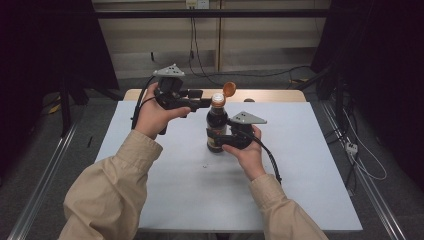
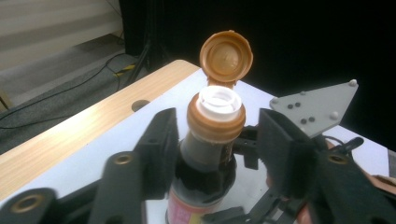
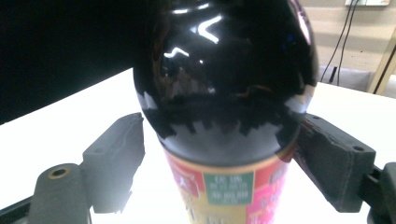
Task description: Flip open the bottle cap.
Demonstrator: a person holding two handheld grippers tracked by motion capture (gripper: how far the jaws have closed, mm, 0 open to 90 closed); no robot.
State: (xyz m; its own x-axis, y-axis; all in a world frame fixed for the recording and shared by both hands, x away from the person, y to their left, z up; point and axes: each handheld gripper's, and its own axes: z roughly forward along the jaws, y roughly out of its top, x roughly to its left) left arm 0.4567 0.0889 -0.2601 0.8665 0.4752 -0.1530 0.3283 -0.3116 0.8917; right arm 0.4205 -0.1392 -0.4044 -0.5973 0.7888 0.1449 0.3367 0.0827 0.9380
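A dark sauce bottle (image 1: 216,127) with a red and green label stands upright on the white table (image 1: 300,165). Its orange flip cap (image 1: 229,89) is hinged back, baring the white spout (image 2: 218,100). My left gripper (image 1: 205,103) is level with the neck, and in the left gripper view its jaws stand open on either side of the neck (image 2: 205,149), not pressing on it. My right gripper (image 1: 218,139) is low around the bottle's body (image 3: 224,84). Its jaws are open, with a clear gap on the left side.
A wooden tabletop (image 1: 270,95) with a round hole sticks out behind the white sheet. Cables (image 1: 360,165) run over the floor to the right and behind. Dark curtains hang on both sides. Bare white surface lies left, right and in front of the bottle.
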